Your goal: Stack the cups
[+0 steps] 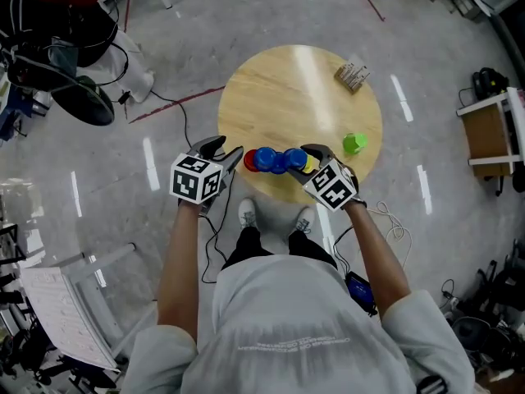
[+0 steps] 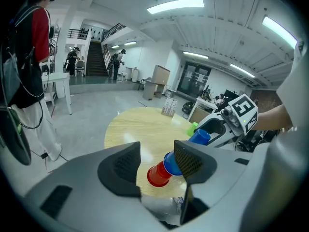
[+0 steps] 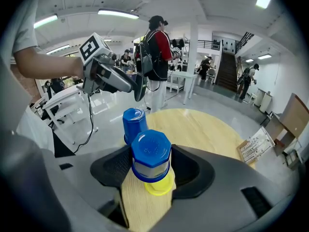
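On the near edge of the round wooden table a blue cup is nested on a red cup; in the left gripper view this pair lies tilted. My left gripper is just left of it, jaws open, and the red cup shows in the gap beyond its tips without touching the pads. My right gripper is shut on a second blue cup with a yellow cup nested in it, right beside the first blue cup. A green cup stands alone at the table's right.
A small rack of cards sits at the table's far right. Grey floor with cables surrounds the table; chairs and bags stand at the left, a wooden shelf at the right. A person with a backpack stands beyond the table.
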`<state>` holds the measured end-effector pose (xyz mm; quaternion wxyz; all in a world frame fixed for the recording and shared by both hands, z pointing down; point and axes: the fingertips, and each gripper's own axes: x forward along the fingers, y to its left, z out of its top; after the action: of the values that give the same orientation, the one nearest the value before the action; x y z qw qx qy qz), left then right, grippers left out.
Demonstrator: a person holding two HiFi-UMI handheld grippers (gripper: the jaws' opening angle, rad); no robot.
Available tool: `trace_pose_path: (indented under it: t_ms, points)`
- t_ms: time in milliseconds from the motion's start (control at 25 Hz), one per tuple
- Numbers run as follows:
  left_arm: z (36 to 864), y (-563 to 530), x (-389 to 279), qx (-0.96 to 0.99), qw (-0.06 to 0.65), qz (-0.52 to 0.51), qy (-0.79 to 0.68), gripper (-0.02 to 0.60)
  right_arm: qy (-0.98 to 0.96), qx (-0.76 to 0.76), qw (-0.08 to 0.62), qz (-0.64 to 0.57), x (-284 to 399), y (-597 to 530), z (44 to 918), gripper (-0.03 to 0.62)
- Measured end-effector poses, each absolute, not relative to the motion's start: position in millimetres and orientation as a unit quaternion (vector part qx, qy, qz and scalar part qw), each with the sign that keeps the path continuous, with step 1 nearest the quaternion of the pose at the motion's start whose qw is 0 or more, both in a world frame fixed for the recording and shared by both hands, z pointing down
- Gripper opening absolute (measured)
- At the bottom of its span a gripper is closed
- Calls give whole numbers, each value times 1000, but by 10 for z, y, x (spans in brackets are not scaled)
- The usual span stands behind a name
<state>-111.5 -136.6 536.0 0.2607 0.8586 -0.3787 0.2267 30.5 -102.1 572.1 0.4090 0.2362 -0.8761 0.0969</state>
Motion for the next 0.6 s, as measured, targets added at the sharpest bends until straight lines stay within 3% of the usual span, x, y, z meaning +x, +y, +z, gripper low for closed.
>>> trace_pose_path:
  t_ms: [600]
  points:
    - [5431,-1341,-1137,858,268,236,-369,235,-871,252,410,95,303,-1040,5828,278]
